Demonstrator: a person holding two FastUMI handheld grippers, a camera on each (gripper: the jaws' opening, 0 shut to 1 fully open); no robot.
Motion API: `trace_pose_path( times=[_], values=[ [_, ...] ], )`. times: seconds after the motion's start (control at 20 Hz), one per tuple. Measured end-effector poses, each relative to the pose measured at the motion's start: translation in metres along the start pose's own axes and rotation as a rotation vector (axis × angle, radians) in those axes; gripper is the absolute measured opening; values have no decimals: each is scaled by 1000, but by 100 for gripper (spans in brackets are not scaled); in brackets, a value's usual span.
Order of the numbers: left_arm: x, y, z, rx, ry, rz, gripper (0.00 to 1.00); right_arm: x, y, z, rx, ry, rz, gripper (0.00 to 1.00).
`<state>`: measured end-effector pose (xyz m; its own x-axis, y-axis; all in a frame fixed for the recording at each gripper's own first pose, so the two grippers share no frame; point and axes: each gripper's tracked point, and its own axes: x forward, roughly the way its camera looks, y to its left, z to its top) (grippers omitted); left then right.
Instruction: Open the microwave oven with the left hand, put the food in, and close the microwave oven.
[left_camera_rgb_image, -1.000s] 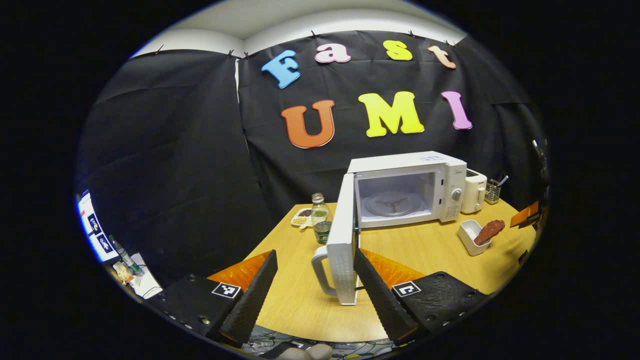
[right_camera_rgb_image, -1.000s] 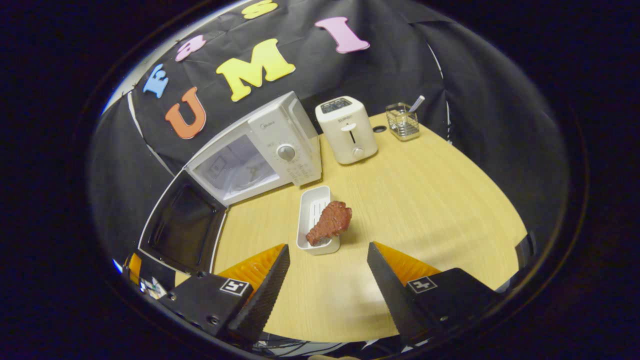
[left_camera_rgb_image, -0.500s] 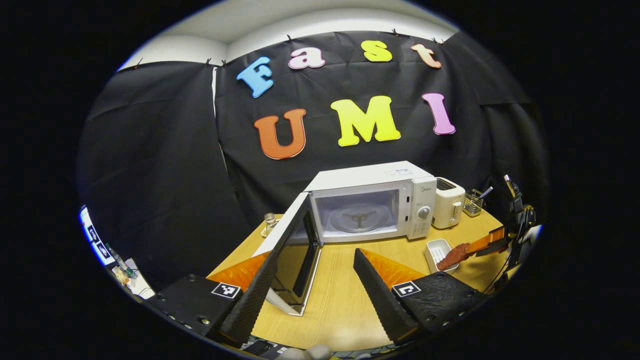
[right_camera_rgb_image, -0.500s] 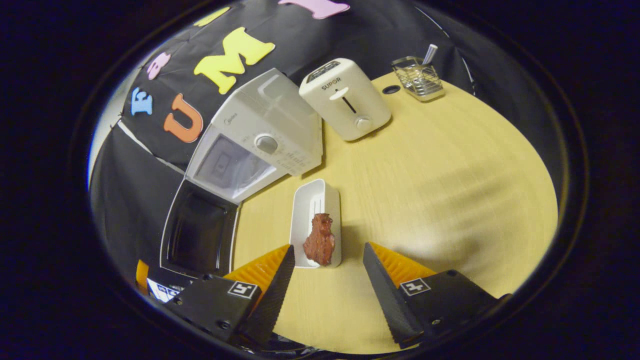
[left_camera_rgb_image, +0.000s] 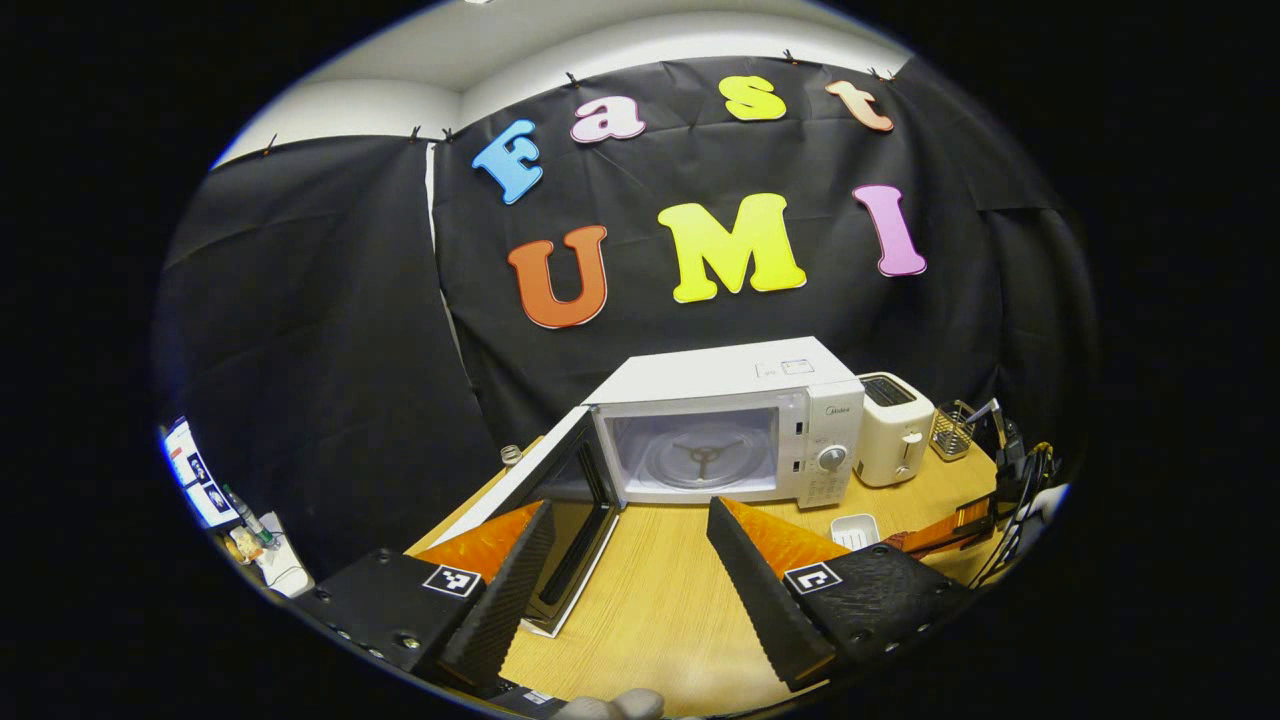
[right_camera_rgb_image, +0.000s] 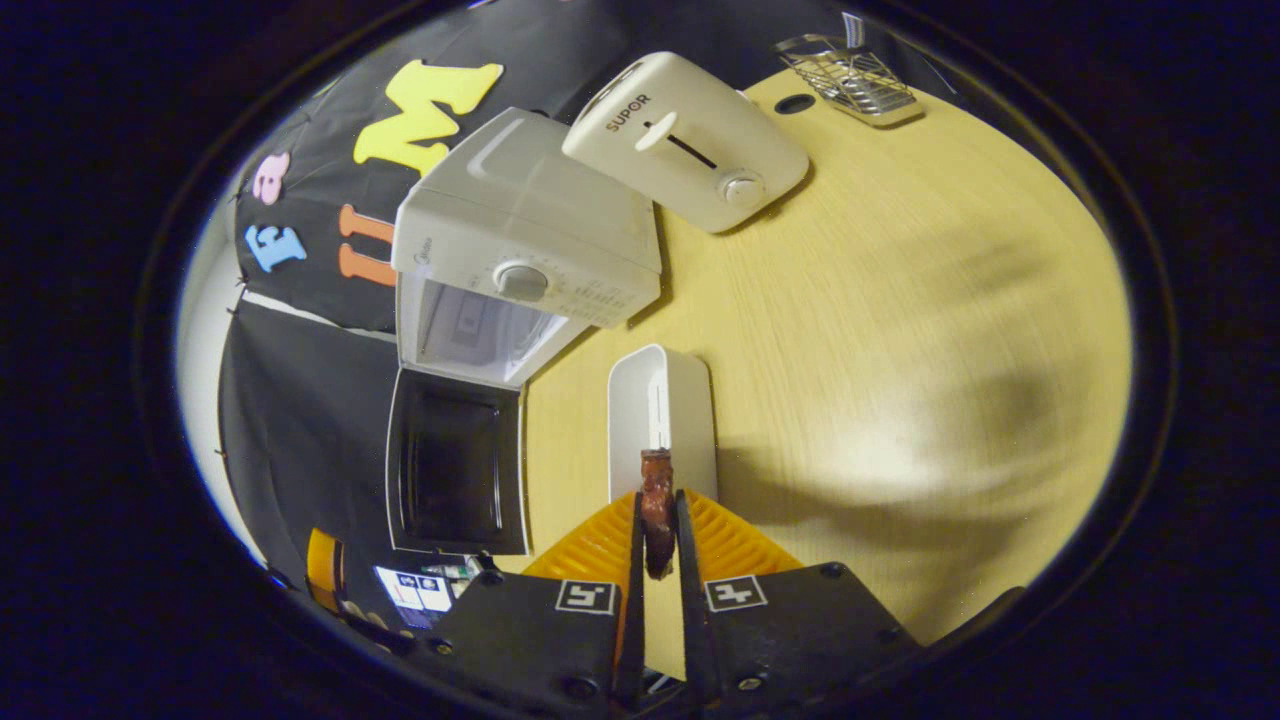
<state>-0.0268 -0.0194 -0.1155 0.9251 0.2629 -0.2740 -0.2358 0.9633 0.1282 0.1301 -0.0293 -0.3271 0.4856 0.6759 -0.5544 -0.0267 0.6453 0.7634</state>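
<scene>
Step in hand: the pick-up of the food. The door (left_camera_rgb_image: 560, 520) is already swung wide, so opening is judged done. In the right gripper view the right claw (right_camera_rgb_image: 658, 535) is clenched on the food (right_camera_rgb_image: 657, 510), w/ both fingers pressed on its sides, just over the near end of the white tray (right_camera_rgb_image: 662, 400) on the counter (right_camera_rgb_image: 900, 300). Whether the food is lifted clear of the tray can't be told.

Next move, as judged: the food is to be raised, carried left past the tray & set on the turntable (left_camera_rgb_image: 700, 458) inside the microwave (left_camera_rgb_image: 730, 420); the door edge must be cleared.

The right claw is pointed steeply down at the counter. The left claw (left_camera_rgb_image: 630, 580) is released, fingers spread wide, held low & roughly level in front of the microwave, nothing between them.
</scene>
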Motion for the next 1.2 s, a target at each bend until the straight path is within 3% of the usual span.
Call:
trace_pose_path(
  times=[0.2,0.55,0.85,1.2],
  values=[
    [-4,-12,-1,5,23,17,94,-5,8,5,2,16,28,15],
    [-3,-24,9,22,4,-34,94,-22,69,22,-23,-56,133,15],
    [0,-31,8,44,-10,-167,94,-1,117,28,-19,-192,156,14],
    [-2,-7,-10,105,-3,-339,94,56,171,50,60,-450,141,15]
  ],
)
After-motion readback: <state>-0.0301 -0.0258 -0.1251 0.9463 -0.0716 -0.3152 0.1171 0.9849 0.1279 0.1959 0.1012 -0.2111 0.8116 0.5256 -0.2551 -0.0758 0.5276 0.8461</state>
